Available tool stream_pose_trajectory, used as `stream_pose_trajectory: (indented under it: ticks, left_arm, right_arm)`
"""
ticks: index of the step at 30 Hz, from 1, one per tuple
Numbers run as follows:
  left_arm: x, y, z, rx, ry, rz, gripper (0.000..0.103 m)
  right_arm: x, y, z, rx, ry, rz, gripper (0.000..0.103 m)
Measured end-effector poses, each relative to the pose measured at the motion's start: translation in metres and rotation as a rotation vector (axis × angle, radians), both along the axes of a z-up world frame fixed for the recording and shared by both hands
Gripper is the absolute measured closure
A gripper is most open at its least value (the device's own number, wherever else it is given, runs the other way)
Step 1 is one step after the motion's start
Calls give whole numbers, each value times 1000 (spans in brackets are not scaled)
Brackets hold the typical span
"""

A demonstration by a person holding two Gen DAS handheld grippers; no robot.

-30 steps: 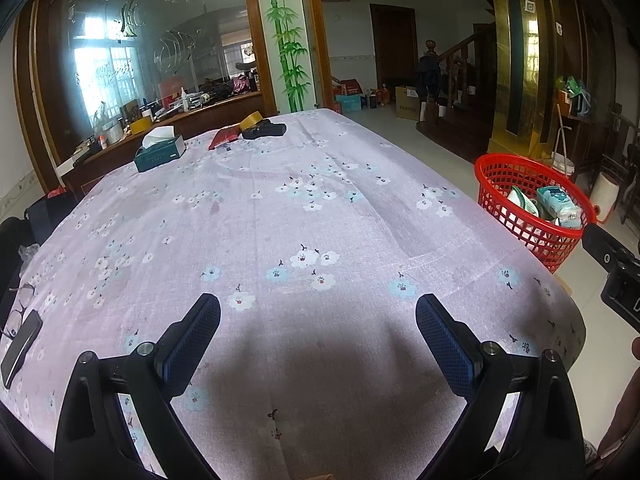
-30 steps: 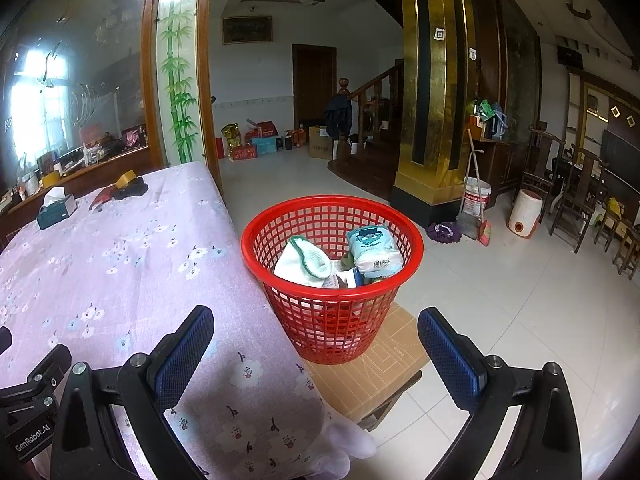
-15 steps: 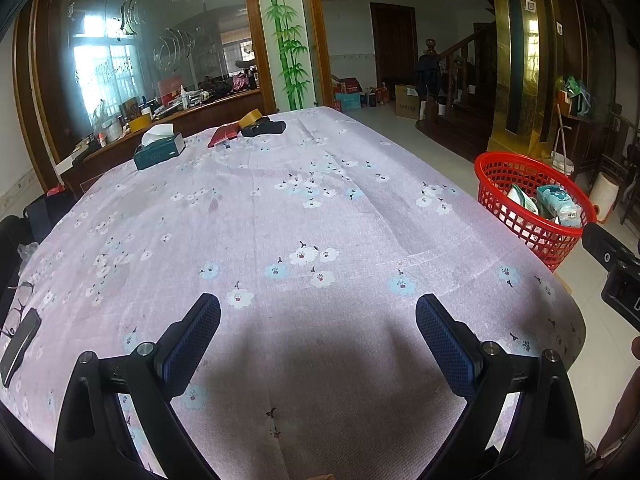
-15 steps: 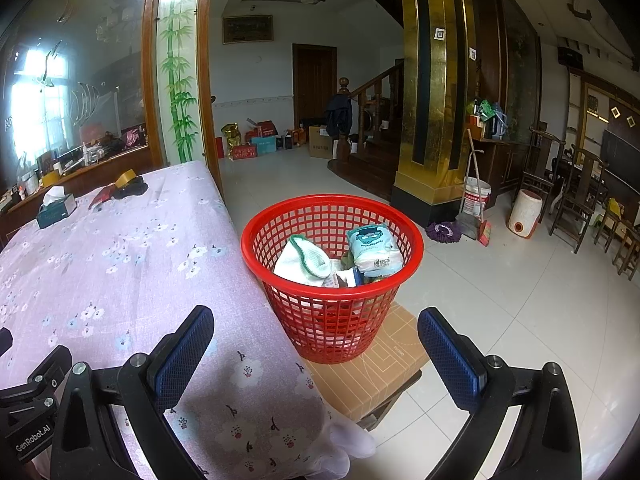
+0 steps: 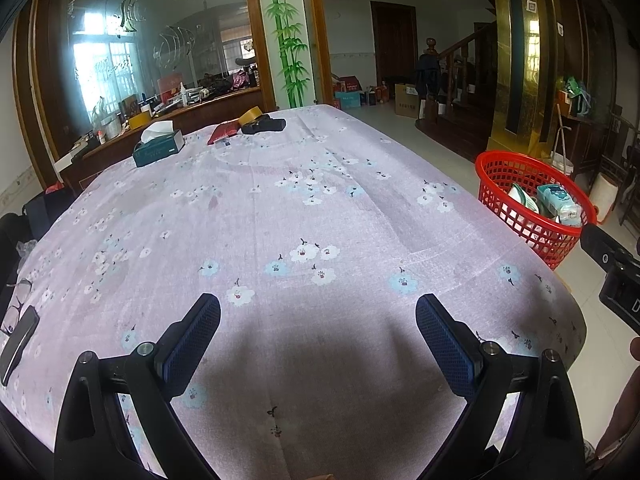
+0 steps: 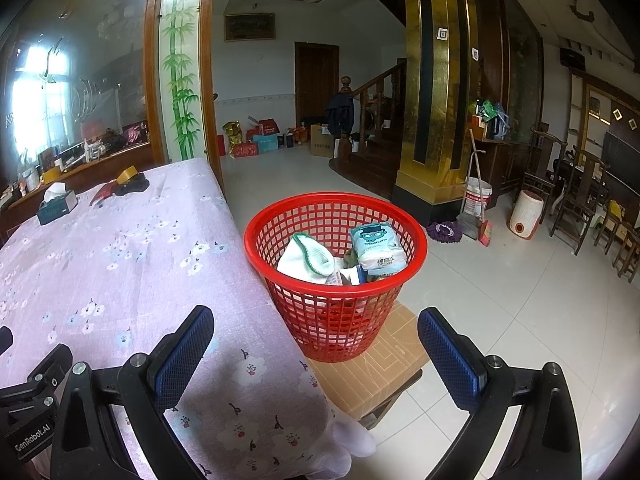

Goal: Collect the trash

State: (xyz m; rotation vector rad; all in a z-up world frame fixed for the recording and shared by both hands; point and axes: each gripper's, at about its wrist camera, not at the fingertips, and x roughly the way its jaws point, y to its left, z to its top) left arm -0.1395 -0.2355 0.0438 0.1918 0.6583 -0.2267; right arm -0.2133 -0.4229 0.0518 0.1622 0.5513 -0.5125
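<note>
A red mesh basket (image 6: 336,272) stands on a brown cardboard box (image 6: 370,376) beside the table's right edge; the same basket (image 5: 532,200) shows at the right of the left wrist view. Inside lie a white green-edged cloth (image 6: 308,258), a pale blue tissue pack (image 6: 378,248) and small wrappers. My right gripper (image 6: 316,348) is open and empty, low in front of the basket. Over the near part of the lilac flowered tablecloth (image 5: 280,220), my left gripper (image 5: 318,336) hangs open, holding nothing.
At the table's far end sit a teal tissue box (image 5: 158,148), a red packet (image 5: 222,134), a tape roll (image 5: 250,115) and a black case (image 5: 264,125). Glasses and a phone (image 5: 18,338) lie at the left edge. A gold pillar (image 6: 434,92), broom and chairs stand right.
</note>
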Motion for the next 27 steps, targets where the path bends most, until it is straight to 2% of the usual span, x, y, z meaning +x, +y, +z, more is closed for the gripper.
stream_pose_trajectory:
  ticks: [13,16,19,23,25,27]
  left_arm:
    - [2,4,-2,-6,8,1,6]
    - [15,23,-5,-48,57,18,6]
    - [30,53,-2,-69,66,95,6]
    - [57,119,0,-73,83,261,6]
    - [72,154,-5,-76,126,349,6]
    - [86,181,-14,-72,192,393,6]
  right_arm:
    - [5,2,-2,1,8,5,0]
    - [18,7,2,2,20,40,0]
    - [36,24,9,-15,26,102,0]
    - [81,65,9,2,101,275,0]
    - [102,86,7,14,139,351,0]
    - [129,109,-1,67,206,434,0]
